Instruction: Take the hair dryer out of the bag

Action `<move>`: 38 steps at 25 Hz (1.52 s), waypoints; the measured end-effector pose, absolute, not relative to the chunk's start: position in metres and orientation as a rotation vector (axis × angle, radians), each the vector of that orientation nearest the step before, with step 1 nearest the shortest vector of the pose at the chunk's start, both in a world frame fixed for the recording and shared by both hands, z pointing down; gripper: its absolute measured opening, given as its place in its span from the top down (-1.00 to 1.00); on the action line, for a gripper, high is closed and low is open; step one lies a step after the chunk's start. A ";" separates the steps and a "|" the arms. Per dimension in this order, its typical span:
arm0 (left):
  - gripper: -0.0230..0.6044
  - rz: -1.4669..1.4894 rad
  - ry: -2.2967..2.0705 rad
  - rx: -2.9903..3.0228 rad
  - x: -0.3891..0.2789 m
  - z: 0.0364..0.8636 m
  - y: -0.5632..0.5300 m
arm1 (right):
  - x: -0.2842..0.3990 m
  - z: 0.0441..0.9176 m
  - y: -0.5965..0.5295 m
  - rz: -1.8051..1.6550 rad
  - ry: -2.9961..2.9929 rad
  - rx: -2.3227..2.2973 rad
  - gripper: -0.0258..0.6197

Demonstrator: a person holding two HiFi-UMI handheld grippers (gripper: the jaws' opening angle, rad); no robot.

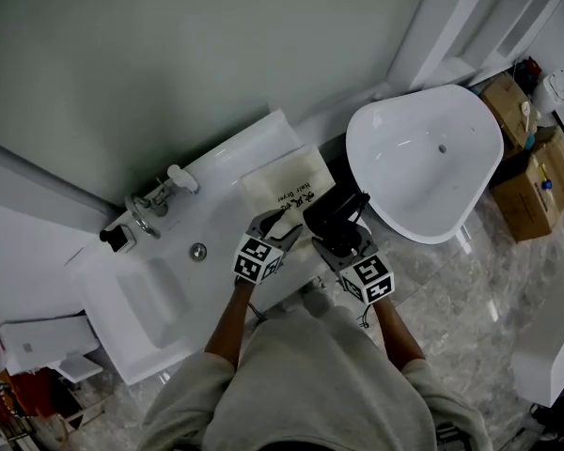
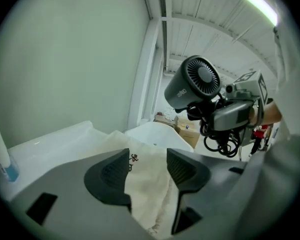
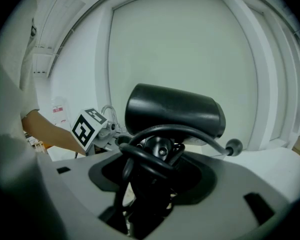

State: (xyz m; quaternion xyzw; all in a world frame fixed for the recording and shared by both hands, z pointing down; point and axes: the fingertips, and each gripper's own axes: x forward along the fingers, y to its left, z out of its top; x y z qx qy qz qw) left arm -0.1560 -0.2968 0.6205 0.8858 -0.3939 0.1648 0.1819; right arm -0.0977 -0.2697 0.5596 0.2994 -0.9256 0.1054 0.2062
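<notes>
The black hair dryer (image 1: 336,216) is up in the air above the counter's front edge, clear of the bag. My right gripper (image 1: 343,238) is shut on its handle, with the black cord looped round the jaws (image 3: 152,176). In the left gripper view the hair dryer (image 2: 192,86) shows its rear grille. The cream cloth bag (image 1: 287,188) with dark print lies flat on the white counter. My left gripper (image 1: 280,225) stands open just over the bag's near end; loose cloth (image 2: 145,179) lies under the gap, and the pads do not press on it.
A white sink (image 1: 160,289) with a chrome faucet (image 1: 150,203) lies left of the bag. A large white oval basin (image 1: 423,163) stands to the right, with cardboard boxes (image 1: 536,172) beyond it. A bottle (image 2: 0,154) stands on the counter at far left.
</notes>
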 end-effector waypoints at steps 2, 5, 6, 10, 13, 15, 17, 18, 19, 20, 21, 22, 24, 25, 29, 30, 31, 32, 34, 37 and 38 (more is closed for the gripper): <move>0.25 0.452 -1.153 2.494 -0.163 0.615 -0.295 | -0.102 0.557 -0.275 0.289 -2.589 0.835 0.15; 0.26 0.366 -1.279 2.461 -0.185 0.597 -0.296 | -0.107 0.550 -0.284 0.274 -2.607 0.836 0.15; 0.30 0.332 -1.328 2.446 -0.195 0.589 -0.296 | -0.109 0.548 -0.287 0.269 -2.615 0.835 0.15; 0.57 0.247 -1.510 2.385 -0.236 0.563 -0.292 | -0.122 0.538 -0.298 0.247 -2.651 0.828 0.15; 0.73 0.223 -1.632 2.331 -0.267 0.551 -0.287 | -0.136 0.533 -0.306 0.240 -2.678 0.807 0.15; 0.79 0.215 -1.703 2.294 -0.287 0.545 -0.282 | -0.147 0.529 -0.310 0.231 -2.694 0.788 0.15; 0.82 0.212 -1.768 2.254 -0.304 0.540 -0.277 | -0.157 0.525 -0.314 0.215 -2.710 0.764 0.14; 0.83 0.214 -1.798 2.234 -0.312 0.538 -0.274 | -0.162 0.522 -0.316 0.204 -2.719 0.752 0.14; 0.84 0.215 -1.826 2.214 -0.320 0.536 -0.271 | -0.167 0.520 -0.318 0.193 -2.727 0.740 0.15; 0.85 0.213 -1.851 2.196 -0.326 0.534 -0.267 | -0.172 0.517 -0.320 0.181 -2.735 0.728 0.15; 0.86 0.209 -1.876 2.180 -0.333 0.532 -0.263 | -0.177 0.514 -0.321 0.170 -2.744 0.715 0.15; 0.86 0.206 -1.901 2.164 -0.339 0.529 -0.259 | -0.182 0.512 -0.321 0.158 -2.753 0.701 0.14; 0.86 0.203 -1.950 2.133 -0.352 0.525 -0.250 | -0.193 0.508 -0.323 0.140 -2.769 0.672 0.14; 0.86 0.199 -1.973 2.116 -0.358 0.523 -0.246 | -0.199 0.506 -0.323 0.135 -2.778 0.656 0.14; 0.86 0.184 -2.063 2.044 -0.383 0.516 -0.230 | -0.223 0.500 -0.322 0.120 -2.808 0.590 0.14; 0.86 0.181 -2.085 2.027 -0.389 0.514 -0.225 | -0.229 0.499 -0.321 0.115 -2.814 0.573 0.14; 0.86 0.178 -2.105 2.009 -0.394 0.513 -0.221 | -0.233 0.498 -0.320 0.110 -2.819 0.558 0.14; 0.86 0.173 -2.123 1.991 -0.398 0.512 -0.217 | -0.238 0.498 -0.318 0.105 -2.822 0.543 0.14; 0.86 0.158 -2.153 1.957 -0.406 0.512 -0.210 | -0.245 0.498 -0.317 0.095 -2.826 0.515 0.14; 0.86 0.149 -2.182 1.923 -0.413 0.512 -0.203 | -0.255 0.498 -0.315 0.087 -2.830 0.483 0.14; 0.86 0.149 -2.187 1.917 -0.414 0.512 -0.202 | -0.257 0.498 -0.314 0.084 -2.830 0.476 0.14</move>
